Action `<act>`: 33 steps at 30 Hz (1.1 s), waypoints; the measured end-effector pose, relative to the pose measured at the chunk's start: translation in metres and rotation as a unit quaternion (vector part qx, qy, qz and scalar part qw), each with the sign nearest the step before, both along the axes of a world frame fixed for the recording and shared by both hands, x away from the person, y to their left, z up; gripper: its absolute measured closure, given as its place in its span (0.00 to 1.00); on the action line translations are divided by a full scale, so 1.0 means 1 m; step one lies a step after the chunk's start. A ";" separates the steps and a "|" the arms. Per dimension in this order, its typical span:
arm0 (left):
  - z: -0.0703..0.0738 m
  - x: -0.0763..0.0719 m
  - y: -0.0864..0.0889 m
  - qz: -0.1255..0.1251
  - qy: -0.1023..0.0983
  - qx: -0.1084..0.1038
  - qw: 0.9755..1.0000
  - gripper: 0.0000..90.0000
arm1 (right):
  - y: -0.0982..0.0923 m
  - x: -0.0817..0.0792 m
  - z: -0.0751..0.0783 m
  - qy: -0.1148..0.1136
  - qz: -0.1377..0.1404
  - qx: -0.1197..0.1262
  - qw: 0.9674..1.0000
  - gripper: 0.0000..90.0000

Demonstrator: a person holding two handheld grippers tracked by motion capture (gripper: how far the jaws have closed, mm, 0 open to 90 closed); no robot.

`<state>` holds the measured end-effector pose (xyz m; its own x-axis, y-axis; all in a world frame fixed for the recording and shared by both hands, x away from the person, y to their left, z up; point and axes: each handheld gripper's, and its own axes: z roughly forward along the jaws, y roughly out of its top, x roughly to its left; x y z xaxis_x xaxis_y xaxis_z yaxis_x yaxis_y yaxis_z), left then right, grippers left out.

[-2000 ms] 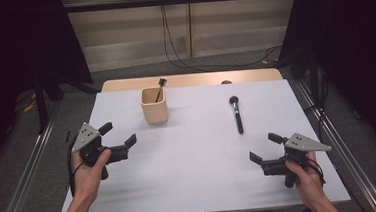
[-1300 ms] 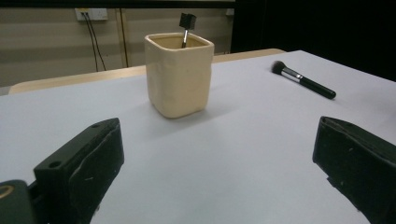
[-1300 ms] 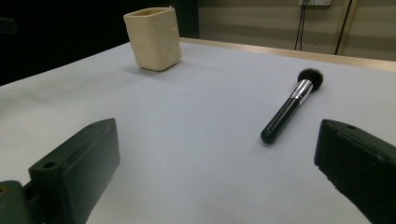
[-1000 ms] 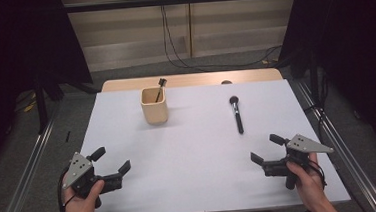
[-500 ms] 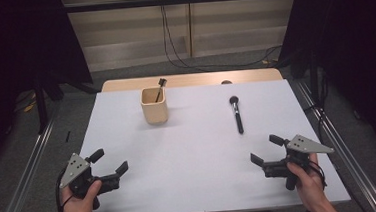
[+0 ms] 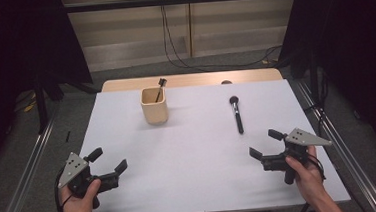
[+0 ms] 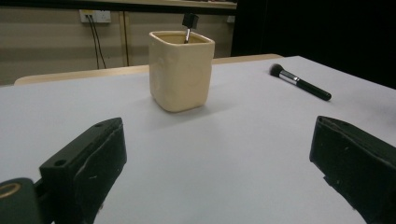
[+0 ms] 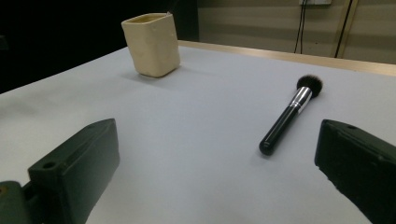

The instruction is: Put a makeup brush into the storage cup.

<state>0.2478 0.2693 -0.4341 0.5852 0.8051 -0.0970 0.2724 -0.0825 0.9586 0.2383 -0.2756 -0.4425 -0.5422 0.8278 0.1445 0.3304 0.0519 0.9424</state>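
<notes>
A cream square cup [image 6: 154, 105] stands on the white table [image 6: 194, 155] toward the back left, with a small black brush [image 6: 160, 88] leaning inside it. A black-handled makeup brush [image 6: 236, 113] lies flat at the back right, bristles pointing away. My left gripper [image 6: 107, 161] rests open at the front left edge, empty, aimed at the cup [image 7: 181, 70]. My right gripper [image 6: 266, 144] hovers open at the front right, empty, with the makeup brush [image 8: 289, 113] lying ahead between its jaws.
A wooden strip [image 6: 189, 80] runs along the table's far edge. Metal rails [image 6: 22, 170] flank both sides of the table. Cables [image 6: 171, 42] hang down the back wall. Dark curtains stand to left and right.
My left gripper has drawn back from mid-left toward the front left edge and settled there. The right gripper has stayed in place.
</notes>
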 end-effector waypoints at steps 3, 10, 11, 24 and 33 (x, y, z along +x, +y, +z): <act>0.000 0.000 0.001 0.003 0.000 -0.003 1.000 0.04 | 0.000 0.009 0.007 0.004 0.000 -0.007 1.000 0.00; 0.001 -0.001 0.001 -0.001 0.001 0.001 1.000 0.04 | 0.008 0.033 0.020 -0.014 0.011 -0.019 1.000 0.00; 0.001 -0.001 0.001 -0.003 0.005 0.004 1.000 0.04 | 0.009 0.036 0.020 -0.015 0.012 -0.022 1.000 0.00; 0.001 -0.002 0.002 -0.005 0.006 0.018 1.000 0.04 | 0.017 0.078 0.024 -0.006 -0.006 -0.030 1.000 0.00; 0.000 -0.001 0.003 -0.005 0.007 0.017 1.000 0.04 | 0.021 0.104 0.028 0.016 -0.017 -0.044 0.999 0.01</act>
<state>0.2465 0.2723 -0.4340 0.5915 0.8025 -0.0783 0.2848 -0.1170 0.9514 0.3421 -0.2543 -0.4146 -0.5095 0.8561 0.0868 0.3628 0.1222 0.9238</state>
